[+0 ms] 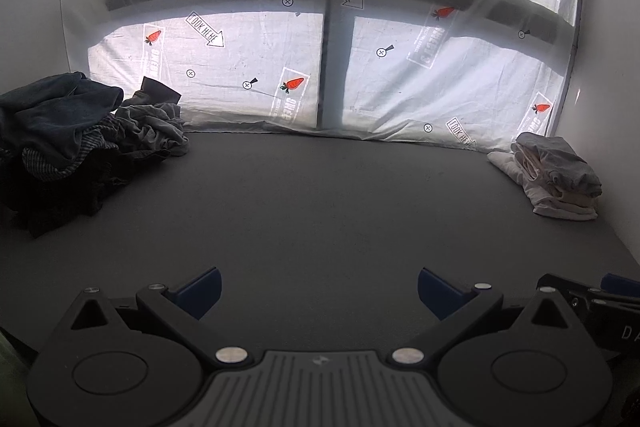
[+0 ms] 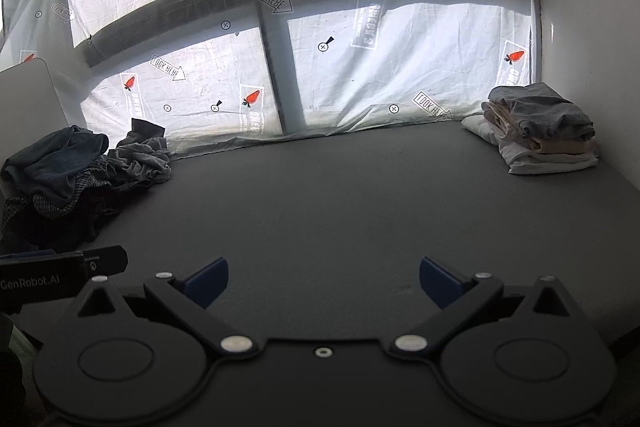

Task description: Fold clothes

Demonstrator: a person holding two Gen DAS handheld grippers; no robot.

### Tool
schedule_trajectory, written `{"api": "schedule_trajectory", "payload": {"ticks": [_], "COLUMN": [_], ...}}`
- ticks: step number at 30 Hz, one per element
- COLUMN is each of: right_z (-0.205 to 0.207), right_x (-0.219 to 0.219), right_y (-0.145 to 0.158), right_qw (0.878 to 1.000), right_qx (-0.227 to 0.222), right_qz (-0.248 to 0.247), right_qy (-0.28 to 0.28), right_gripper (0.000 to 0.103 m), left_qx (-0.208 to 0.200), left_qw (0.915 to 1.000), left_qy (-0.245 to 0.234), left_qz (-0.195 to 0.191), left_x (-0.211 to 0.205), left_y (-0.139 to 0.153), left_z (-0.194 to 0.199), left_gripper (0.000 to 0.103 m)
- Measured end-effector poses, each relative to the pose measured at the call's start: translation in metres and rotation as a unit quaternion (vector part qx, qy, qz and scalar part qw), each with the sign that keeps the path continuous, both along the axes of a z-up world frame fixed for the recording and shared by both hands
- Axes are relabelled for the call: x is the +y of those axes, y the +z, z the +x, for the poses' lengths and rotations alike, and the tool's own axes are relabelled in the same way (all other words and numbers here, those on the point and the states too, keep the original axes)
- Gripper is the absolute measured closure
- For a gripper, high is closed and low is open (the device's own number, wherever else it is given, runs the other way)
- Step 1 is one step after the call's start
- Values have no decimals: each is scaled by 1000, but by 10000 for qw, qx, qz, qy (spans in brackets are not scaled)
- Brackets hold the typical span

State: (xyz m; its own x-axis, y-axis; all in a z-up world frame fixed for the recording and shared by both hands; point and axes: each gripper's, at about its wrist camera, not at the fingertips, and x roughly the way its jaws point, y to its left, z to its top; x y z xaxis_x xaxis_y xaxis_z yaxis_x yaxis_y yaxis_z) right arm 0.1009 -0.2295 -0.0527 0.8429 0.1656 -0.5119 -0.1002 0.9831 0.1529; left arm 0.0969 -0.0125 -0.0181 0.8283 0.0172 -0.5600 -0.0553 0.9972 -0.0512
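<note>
Dark, limp garments lie heaped (image 1: pixel 68 143) at the worktop's (image 1: pixel 320 207) far left, a folded stack (image 2: pixel 540 131) far right, both tongs (image 1: pixel 318 291) (image 2: pixel 324 281) spread empty; the soft cloth likely wants pinching at a hem.

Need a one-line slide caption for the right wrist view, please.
Right gripper open over the dark table, between the unfolded clothes pile at left and the folded stack at right.
</note>
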Motion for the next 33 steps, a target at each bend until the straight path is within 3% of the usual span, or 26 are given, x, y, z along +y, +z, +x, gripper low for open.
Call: {"api": "schedule_trajectory", "payload": {"ticks": [7,11,19,27,33], "right_z": [91,135,196,247,304], "right_x": [9,17,55,123,184], "right_y": [-15,-19,-29,-30,-30], "right_qw": [9987,9978,9931,9875,9858], "right_qx": [477,556,853,879,854], "right_qz": [-82,-99,-141,-250,-374], "right_qy": [166,337,794,1283,1398], "right_gripper": [0,0,0,1,1], "left_qx": [504,800,1185,1129,667], "left_qw": [9961,9869,9647,9573,9524], "left_qy": [711,1259,2058,2293,2659], "left_qz": [-151,-617,-1137,-1352,-1337], "left_x": [22,50,105,177,261], "left_y": [2,2,-20,-30,-21], "left_z": [61,93,116,175,219], "left_gripper": [0,0,0,0,1]}}
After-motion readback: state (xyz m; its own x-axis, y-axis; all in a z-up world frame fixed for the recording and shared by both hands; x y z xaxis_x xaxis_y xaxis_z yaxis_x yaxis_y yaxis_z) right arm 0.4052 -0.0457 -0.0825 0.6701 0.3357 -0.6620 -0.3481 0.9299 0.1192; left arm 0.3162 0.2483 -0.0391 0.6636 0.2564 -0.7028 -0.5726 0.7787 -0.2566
